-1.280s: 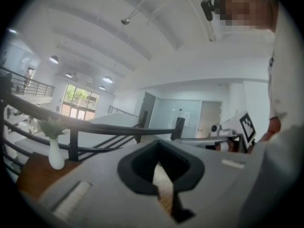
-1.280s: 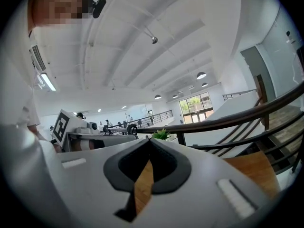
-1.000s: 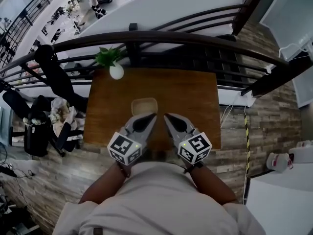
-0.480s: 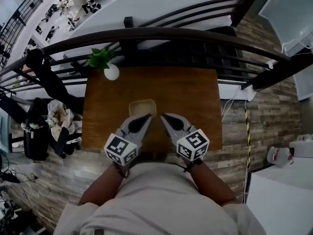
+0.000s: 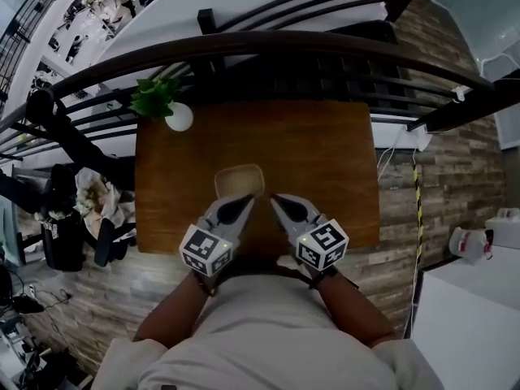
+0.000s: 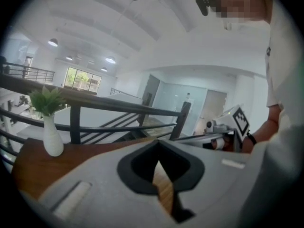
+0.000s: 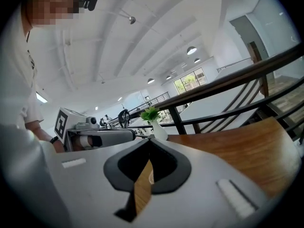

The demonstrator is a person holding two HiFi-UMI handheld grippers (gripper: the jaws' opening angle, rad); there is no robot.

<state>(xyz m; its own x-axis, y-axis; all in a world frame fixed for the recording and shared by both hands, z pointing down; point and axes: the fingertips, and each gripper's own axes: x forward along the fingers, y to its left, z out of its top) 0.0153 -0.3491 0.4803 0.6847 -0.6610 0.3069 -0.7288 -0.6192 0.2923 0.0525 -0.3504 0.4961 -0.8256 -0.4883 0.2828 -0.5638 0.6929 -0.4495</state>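
Both sets of fingers closed on nothing | tan dish (image 5: 239,180) just beyond left gripper (image 5: 246,200) | right gripper (image 5: 277,201) just beside

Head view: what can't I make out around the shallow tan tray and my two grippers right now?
Shallow tan tray: in the head view its near rim is hidden under the tip of the left gripper; whether they touch cannot be told. In both gripper views the grey gripper bodies largely block it.
Brown wooden table: in the head view its near edge is covered by the right gripper, the left gripper and the person's torso.
Dark clutter left of the table: in the head view it is too small and dim to identify.
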